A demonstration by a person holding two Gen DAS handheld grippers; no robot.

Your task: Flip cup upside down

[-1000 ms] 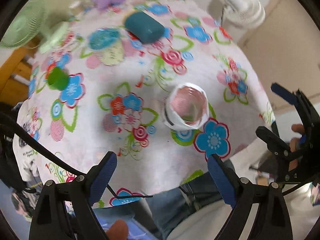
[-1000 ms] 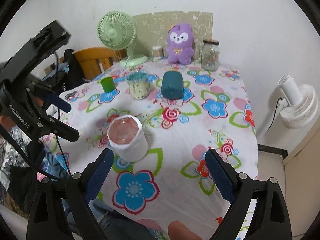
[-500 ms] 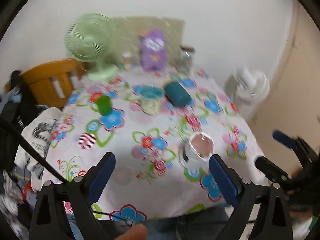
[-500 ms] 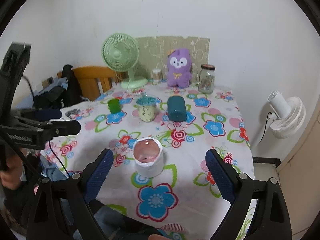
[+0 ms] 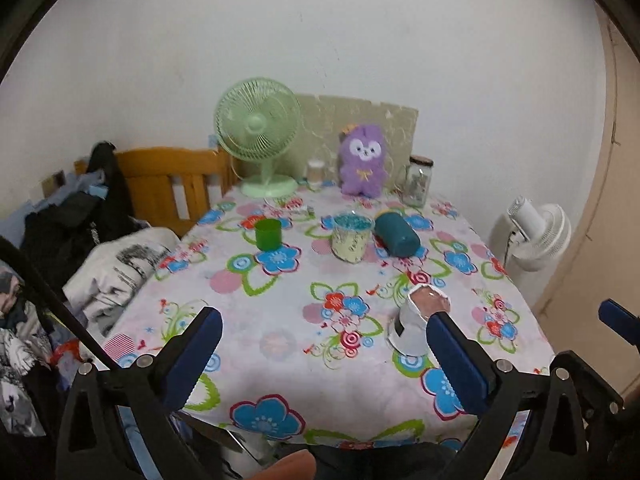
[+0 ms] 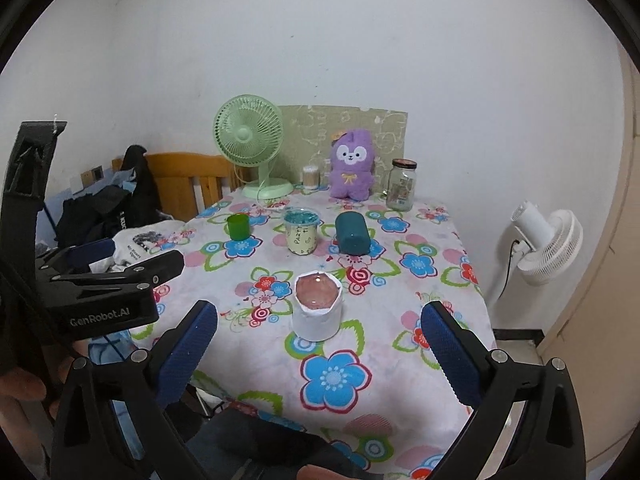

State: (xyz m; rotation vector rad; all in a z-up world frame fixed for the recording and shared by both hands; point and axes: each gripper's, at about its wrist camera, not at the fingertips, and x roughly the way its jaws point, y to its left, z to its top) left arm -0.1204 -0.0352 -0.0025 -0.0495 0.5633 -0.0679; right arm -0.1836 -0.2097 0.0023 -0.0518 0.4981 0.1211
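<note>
A white paper-wrapped cup (image 6: 317, 307) with a pink top stands on the flowered tablecloth (image 6: 400, 360) near its front edge. It also shows in the left wrist view (image 5: 416, 326), partly behind my left gripper's right finger. My left gripper (image 5: 324, 356) is open and empty, held back above the front edge. My right gripper (image 6: 320, 352) is open and empty, with the cup ahead between its fingers but apart from them. The left gripper's body shows in the right wrist view (image 6: 100, 292).
A green cup (image 6: 238, 227), a patterned cup (image 6: 302, 232) and a teal cup lying on its side (image 6: 352, 234) stand mid-table. A green fan (image 6: 250, 144), purple plush (image 6: 352, 164) and glass jar (image 6: 401, 185) line the back. A white fan (image 6: 548, 240) stands right.
Both grippers have pulled back and up from the cup, and the left wrist view has tilted up from looking down at the table. The cup stays standing on the cloth.
</note>
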